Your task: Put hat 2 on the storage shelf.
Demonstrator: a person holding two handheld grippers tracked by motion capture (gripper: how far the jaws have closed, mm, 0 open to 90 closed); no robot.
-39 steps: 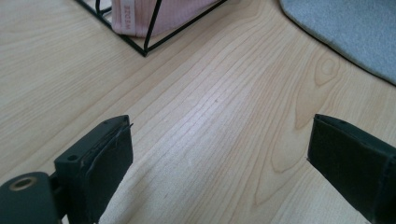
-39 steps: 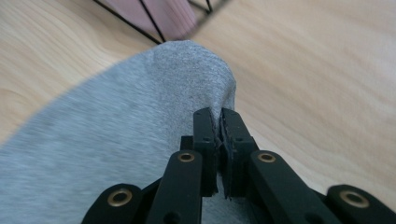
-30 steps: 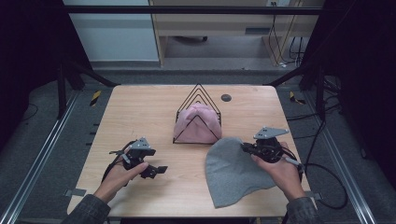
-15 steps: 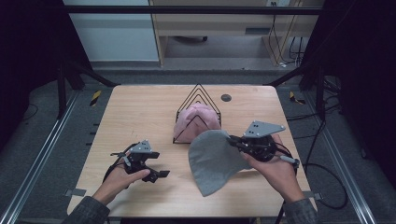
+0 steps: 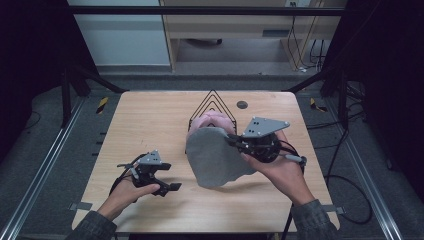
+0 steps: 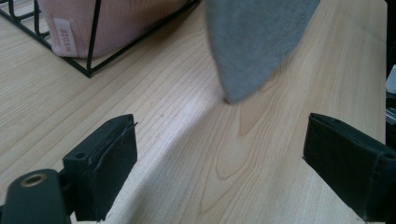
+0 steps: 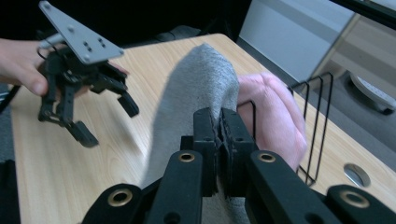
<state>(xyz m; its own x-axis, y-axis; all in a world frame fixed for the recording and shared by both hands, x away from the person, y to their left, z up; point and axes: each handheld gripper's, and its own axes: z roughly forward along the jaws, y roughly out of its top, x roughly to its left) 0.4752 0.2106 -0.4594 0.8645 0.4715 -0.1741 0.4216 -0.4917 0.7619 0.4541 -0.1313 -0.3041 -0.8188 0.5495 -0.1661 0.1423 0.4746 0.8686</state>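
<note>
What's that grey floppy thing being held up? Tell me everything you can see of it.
The grey hat is a soft, knit-looking beanie, plain and rounded. The right gripper pinches its edge between shut jaws and holds it lifted, so it hangs limp and tilted above the wooden table. It hangs in front of the black wire rack, partly covering the pink hat there. Its lowest tip looks just clear of the wood.

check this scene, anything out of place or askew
Nothing stands out. The right gripper is shut on the grey hat, holding it raised above the table beside the wire rack, where the pink hat already sits. The left gripper is open, holding nothing.
</note>
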